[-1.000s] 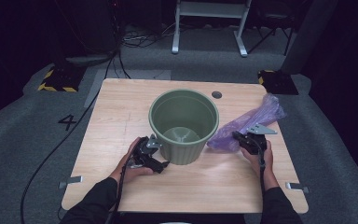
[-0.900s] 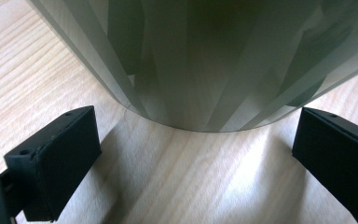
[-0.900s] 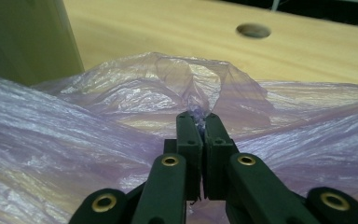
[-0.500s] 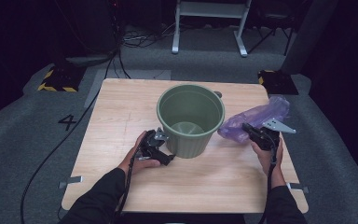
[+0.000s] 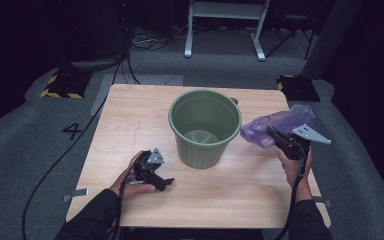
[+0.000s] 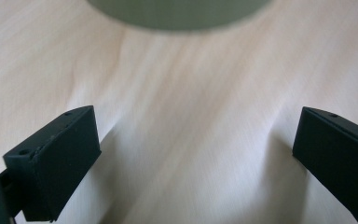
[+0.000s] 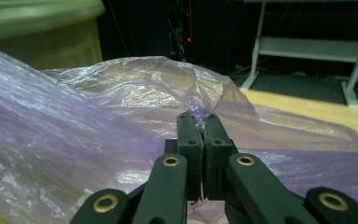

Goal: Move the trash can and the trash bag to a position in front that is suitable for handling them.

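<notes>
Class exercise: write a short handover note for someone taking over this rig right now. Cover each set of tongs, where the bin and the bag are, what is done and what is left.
Right tongs: shut on a fold of the purple plastic bag, held up beside the bin's right side.
Left tongs: open, holding nothing, low over the table just in front-left of the bin.
Green bin: upright at mid-table, nothing visible inside.
Done: bag gripped and lifted.
Left: probably open the bag and fit it into the bin; the left tongs are free to help.

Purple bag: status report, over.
Right gripper shut on purple bag, lifted beside green bin. Left gripper open, empty, over table. Nothing in the way.
</notes>
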{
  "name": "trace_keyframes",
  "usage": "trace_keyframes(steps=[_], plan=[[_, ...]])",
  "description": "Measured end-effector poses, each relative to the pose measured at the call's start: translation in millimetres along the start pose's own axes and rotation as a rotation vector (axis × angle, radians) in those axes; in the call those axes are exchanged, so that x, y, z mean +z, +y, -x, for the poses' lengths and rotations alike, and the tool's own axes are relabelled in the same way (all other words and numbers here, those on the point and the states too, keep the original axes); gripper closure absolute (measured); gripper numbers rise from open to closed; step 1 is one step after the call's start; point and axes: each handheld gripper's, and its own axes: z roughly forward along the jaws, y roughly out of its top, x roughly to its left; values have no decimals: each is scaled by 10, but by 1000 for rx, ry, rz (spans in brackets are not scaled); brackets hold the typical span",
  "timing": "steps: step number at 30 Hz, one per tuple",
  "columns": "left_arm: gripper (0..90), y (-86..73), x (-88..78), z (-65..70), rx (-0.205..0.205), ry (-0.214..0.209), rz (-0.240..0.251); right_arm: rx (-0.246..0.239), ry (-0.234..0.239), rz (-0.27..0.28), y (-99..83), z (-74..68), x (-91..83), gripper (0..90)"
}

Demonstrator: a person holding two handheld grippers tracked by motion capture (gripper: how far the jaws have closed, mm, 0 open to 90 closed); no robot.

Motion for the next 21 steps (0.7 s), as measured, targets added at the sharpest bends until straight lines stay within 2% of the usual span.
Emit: trace_keyframes(steps=[4, 9, 16, 21], plan=[[2, -217, -202, 17, 12, -10, -1, -13, 2, 37, 149, -37, -74, 885], [2, -372, -343, 22, -1, 0, 2, -51, -3, 74, 358, -108, -120, 885], [1, -397, -366, 20, -2, 1, 1, -99, 6, 111, 650, -218, -120, 885], [0, -385, -357, 12, 1, -1, -1, -133, -1, 107, 792, -282, -88, 885]])
